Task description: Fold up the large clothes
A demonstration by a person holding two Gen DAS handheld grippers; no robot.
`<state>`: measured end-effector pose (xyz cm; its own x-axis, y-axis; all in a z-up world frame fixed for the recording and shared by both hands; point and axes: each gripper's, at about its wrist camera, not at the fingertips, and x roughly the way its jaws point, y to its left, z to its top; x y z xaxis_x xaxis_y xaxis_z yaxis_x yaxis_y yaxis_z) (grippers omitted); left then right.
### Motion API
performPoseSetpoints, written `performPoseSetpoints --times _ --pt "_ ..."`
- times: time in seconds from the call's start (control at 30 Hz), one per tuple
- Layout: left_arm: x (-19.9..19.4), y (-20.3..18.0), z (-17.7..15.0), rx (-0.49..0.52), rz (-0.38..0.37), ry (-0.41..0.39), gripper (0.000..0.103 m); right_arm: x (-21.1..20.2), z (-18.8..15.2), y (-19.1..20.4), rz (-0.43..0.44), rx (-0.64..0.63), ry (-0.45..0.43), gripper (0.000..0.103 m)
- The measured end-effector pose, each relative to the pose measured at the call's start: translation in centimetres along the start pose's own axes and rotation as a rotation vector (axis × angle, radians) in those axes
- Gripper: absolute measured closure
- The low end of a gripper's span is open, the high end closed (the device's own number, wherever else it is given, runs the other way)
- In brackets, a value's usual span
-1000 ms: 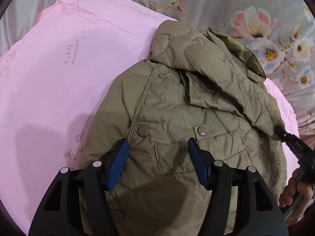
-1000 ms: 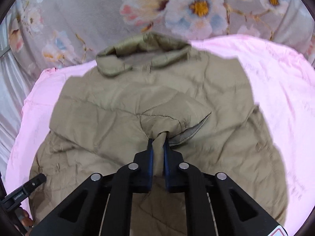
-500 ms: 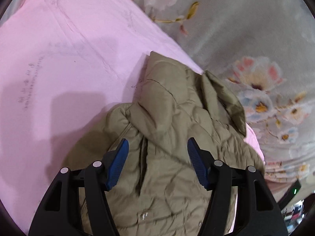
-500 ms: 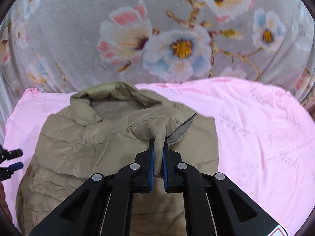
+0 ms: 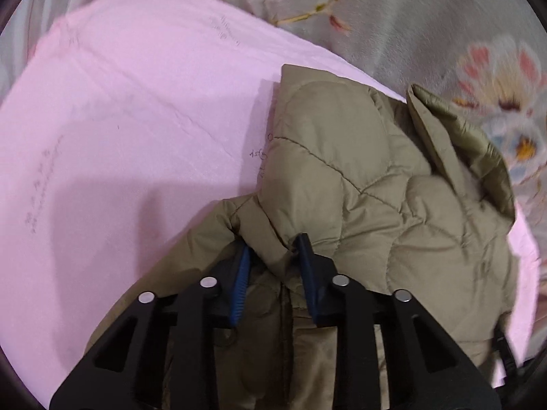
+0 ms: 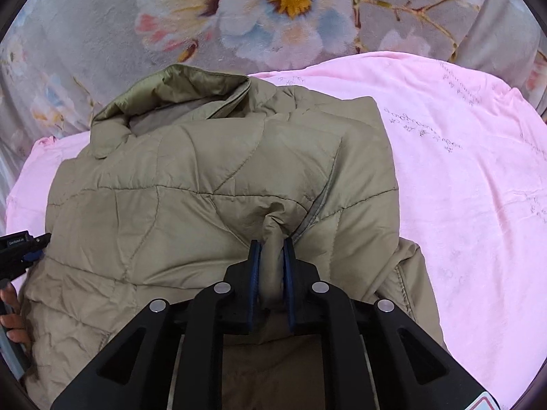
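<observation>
Since the frame a second back, both of my grippers have travelled toward the collar end of the jacket, and what was the spread front with its snaps and pocket is now covered by a quilted panel folded up over it. My left gripper, wide apart then, has its blue pads pressed in on a bunched ridge of fabric at the left edge of the jacket; there is cloth between them and the gap is narrow, so I judge it is pinching, though I can't be sure how firmly. My right gripper is clamped tight on a puckered tuck of the shell near a sleeve opening, just as it was.

From both tools the jacket runs straight ahead: its long axis goes from my fingers to the collar, which lies farthest away, at the edge of the pink sheet where it meets the floral blanket. In the right view the left tool shows at the far left edge of the garment, so I hold one side each, with the bulk between us.

My reading is that the lengthwise fold is nearly laid down. The collar is dead ahead of both tools, neither nearer than the other as far as I can tell, so the next move should be a level lowering and release.
</observation>
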<state>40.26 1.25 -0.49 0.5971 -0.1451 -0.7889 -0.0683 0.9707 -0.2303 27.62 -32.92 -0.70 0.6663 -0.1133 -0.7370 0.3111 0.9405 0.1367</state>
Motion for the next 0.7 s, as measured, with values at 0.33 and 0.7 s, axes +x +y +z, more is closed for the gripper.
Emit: performPoseSetpoints --times 0.33,0.7 --pt "-2.3 -0.2 -3.6 0.133 0.095 -0.089 0.089 -1.9 -2.8 -0.5 0.025 0.018 0.017 0.089" --pt "-7.9 2.9 -10.6 0.177 0.102 -0.103 0.091 -7.5 -9.4 -2.2 0.080 0.059 0.030 0.089"
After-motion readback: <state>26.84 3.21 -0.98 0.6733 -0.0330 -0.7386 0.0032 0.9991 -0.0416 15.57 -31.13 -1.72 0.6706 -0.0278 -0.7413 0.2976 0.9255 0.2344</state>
